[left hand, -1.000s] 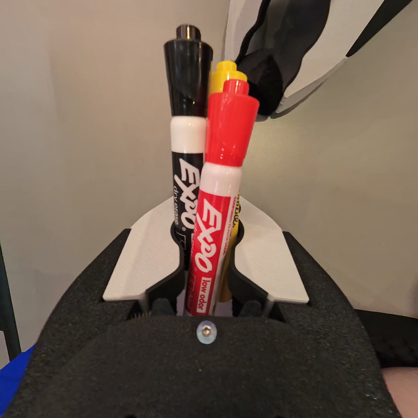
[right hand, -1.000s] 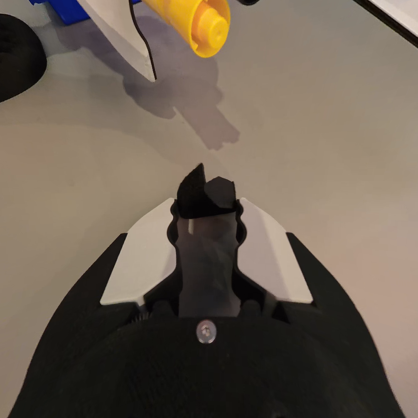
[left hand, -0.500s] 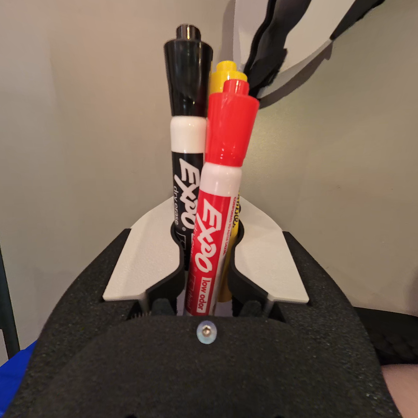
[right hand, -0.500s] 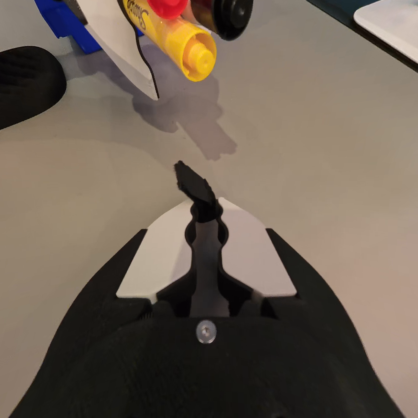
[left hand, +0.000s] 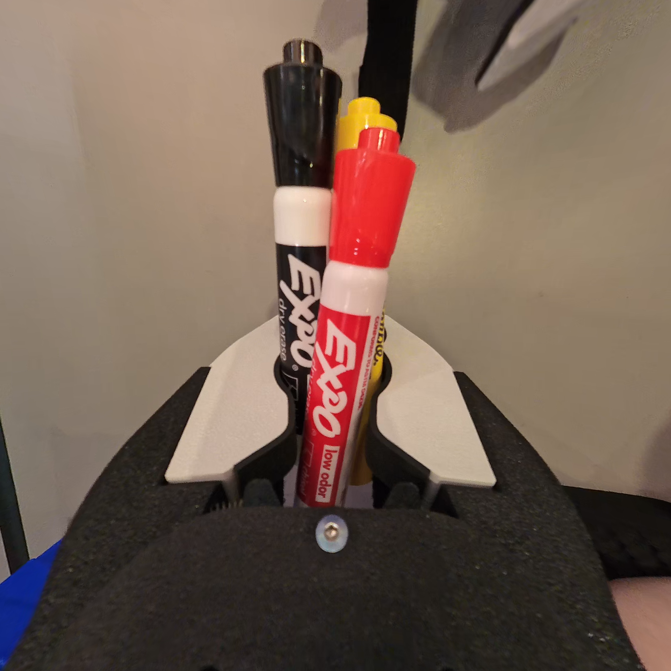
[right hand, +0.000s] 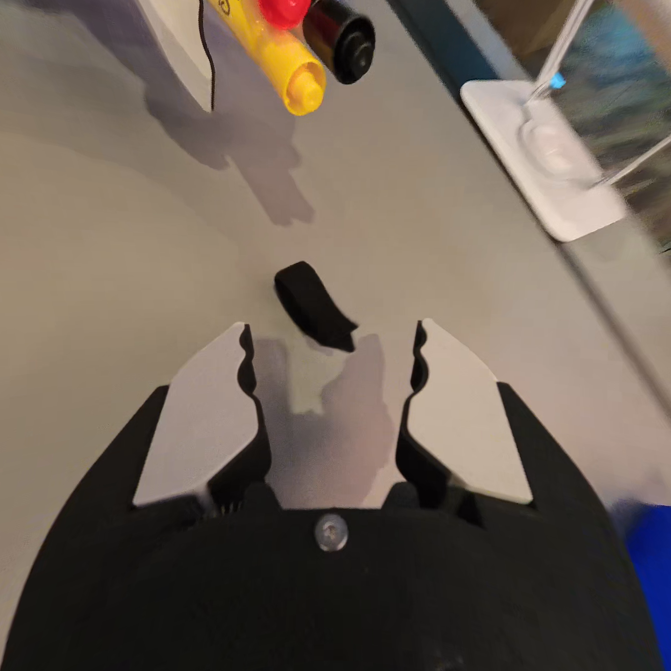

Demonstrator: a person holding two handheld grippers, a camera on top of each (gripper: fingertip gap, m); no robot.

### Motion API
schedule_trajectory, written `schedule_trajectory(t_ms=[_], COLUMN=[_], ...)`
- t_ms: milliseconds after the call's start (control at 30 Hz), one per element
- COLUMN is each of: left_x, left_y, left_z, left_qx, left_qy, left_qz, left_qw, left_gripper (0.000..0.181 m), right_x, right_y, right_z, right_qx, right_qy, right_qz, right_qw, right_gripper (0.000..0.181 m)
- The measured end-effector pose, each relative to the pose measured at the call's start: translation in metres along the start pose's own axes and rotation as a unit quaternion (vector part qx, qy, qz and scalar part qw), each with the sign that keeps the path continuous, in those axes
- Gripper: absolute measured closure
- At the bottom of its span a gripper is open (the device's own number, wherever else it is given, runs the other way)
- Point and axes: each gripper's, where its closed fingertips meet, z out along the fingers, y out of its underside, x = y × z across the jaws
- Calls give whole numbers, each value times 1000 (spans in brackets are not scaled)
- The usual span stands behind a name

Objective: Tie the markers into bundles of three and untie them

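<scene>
Holding all three markers in the left gripper [left hand: 334, 326], shut tight on the barrels: black [left hand: 301, 145] at the left, red [left hand: 366, 203] in front, yellow [left hand: 363, 112] tucked behind. Squeezed side by side and touching, caps pointing away from the camera, ends uneven, with the black cap farthest out. Probably clamped low on the barrels so as to leave the upper lengths bare for a wrap, and to stop the three rolling apart while untied.

Carried clear of the bench [right hand: 109, 254], to judge from the right wrist view: cap ends in the air at the top of that picture, shadow thrown on the surface below.

Right gripper [right hand: 332, 325] spread wide and holding nothing, tilted down toward the bench. Strap [right hand: 312, 305], black and curled, just beyond the fingertips and seemingly on the bench or very near it, well apart from the markers. No band visible around the bundle, so likely either freshly untied or not yet tied; cannot tell which.

Seen from the left wrist, only a blur of the right gripper [left hand: 508, 47] past the caps, plus a dark strip beside the yellow cap, too smeared to name.

Off to the right edge, a white stand base [right hand: 537, 156], away from the work.

Next, by guess: closing on one end of the strap, lifting it, then winding it round the bare barrels. Risk of a limp strap slipping out of a shallow pinch.
</scene>
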Motion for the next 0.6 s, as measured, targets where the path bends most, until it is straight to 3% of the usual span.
schedule_trajectory(t_ms=[100,233,333,600], left_x=[-1,-2,-3,1], left_y=[1,3,3,1], left_z=[-1,-1,-1,4], left_qx=[1,-1,-2,-8], left_qy=[0,0,-3,6], left_qz=[-3,-5,-7,-1], left_qw=[1000,1000,1000,1000], left_gripper=[139,139,139,139], right_x=[12,15,14,34], right_y=[1,13,16,44], right_z=[-13,-9,-3,15], right_qx=[0,-27,-31,-91], right_qy=[-1,-33,-29,120], right_qz=[-58,-46,-39,-93], right_qw=[998,998,998,984], right_gripper=[116,139,146,175])
